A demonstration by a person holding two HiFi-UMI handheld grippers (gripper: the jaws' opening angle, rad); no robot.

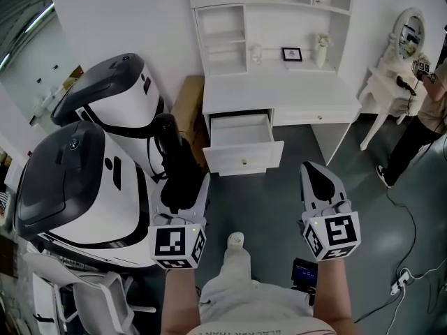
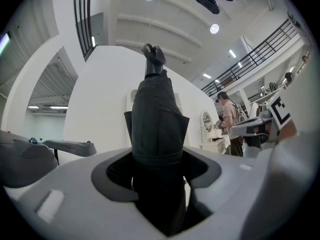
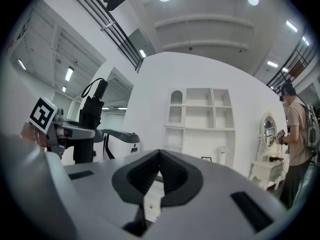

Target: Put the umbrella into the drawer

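A black folded umbrella (image 1: 174, 165) stands upright in my left gripper (image 1: 183, 195), whose jaws are shut on its lower part. The left gripper view shows the umbrella (image 2: 157, 116) rising between the pads of that gripper (image 2: 159, 170), with its strap end at the top. My right gripper (image 1: 318, 179) hovers to the right at the same height, jaws together and holding nothing. In its own view the right gripper (image 3: 160, 157) shows its pads meeting, and the umbrella (image 3: 90, 116) is seen at the left. The white drawer (image 1: 241, 144) stands pulled open in the desk (image 1: 293, 93) ahead.
Two large white-and-black machines (image 1: 77, 187) crowd the left side. A brown board (image 1: 187, 103) leans beside the desk. A person (image 1: 422, 117) stands at the right by a white vanity table (image 1: 387, 82). A cable and power strip (image 1: 401, 281) lie on the grey floor.
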